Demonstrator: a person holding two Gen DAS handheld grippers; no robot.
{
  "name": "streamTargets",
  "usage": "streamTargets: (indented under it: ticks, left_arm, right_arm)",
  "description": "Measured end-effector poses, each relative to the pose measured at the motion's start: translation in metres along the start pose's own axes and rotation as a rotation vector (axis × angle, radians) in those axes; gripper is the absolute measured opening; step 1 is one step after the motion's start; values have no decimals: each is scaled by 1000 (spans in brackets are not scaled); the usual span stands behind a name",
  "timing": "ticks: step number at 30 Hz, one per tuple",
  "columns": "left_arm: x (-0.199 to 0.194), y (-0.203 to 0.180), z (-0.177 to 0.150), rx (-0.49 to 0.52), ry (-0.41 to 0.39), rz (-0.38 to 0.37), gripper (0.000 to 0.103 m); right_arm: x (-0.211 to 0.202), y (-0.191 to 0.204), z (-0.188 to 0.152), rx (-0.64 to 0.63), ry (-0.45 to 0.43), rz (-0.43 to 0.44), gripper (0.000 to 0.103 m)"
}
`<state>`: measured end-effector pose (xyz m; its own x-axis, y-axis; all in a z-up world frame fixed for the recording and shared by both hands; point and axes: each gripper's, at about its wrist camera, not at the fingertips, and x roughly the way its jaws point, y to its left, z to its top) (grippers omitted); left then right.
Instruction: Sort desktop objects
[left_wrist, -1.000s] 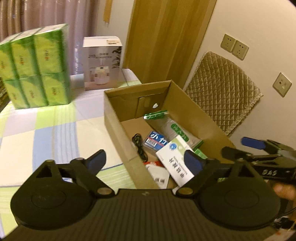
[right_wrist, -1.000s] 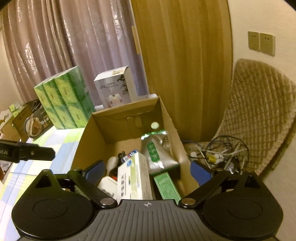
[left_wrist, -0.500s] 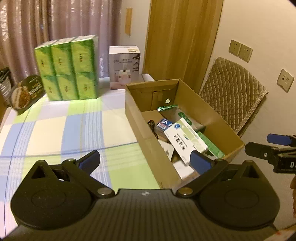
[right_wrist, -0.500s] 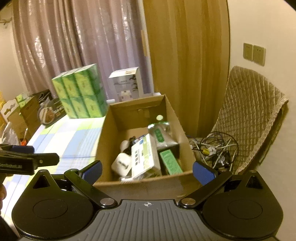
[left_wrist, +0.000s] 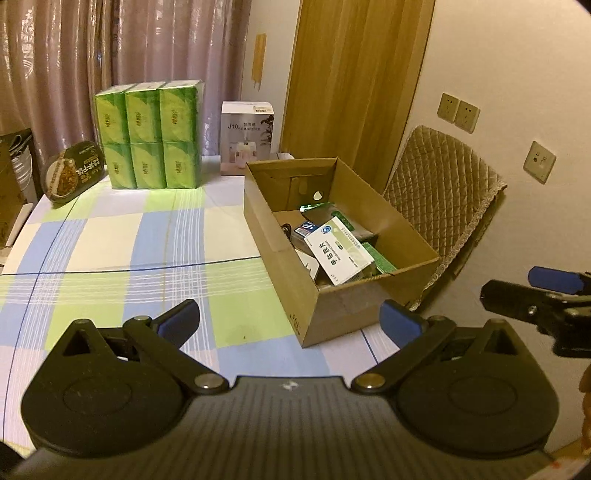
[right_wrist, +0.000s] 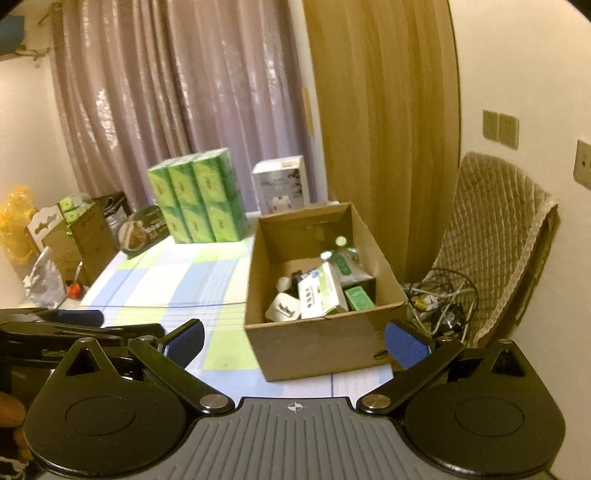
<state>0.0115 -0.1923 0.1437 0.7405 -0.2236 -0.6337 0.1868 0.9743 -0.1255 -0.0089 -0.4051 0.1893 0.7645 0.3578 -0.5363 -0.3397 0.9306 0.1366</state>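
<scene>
left wrist view: bare checked tablecloth (left_wrist: 110, 243) left of cardboard box (left_wrist: 369, 310)

Open brown cardboard box (left_wrist: 369, 295), flaps up, upright near the right edge of the checked tablecloth. Inside, lying on top and tilted: white carton with a green band and printed text (left_wrist: 338, 251). Beside it toward the box's right wall, a flat green packet (left_wrist: 380, 258). Behind, toward the far wall, a greyish pouch with a green label (right_wrist: 345, 267). Toward the left wall, a small blue-and-white pack (left_wrist: 306, 229) and a white adapter-like item (right_wrist: 281, 308). All jumbled and touching.
</scene>
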Motion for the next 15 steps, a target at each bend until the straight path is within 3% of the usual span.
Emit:
streamTargets:
  ticks: [15]
  left_arm:
    - [-37,21,-40,-55,-25,51,102]
  right_arm:
    - [-23,27,-37,-41,46,-23,101]
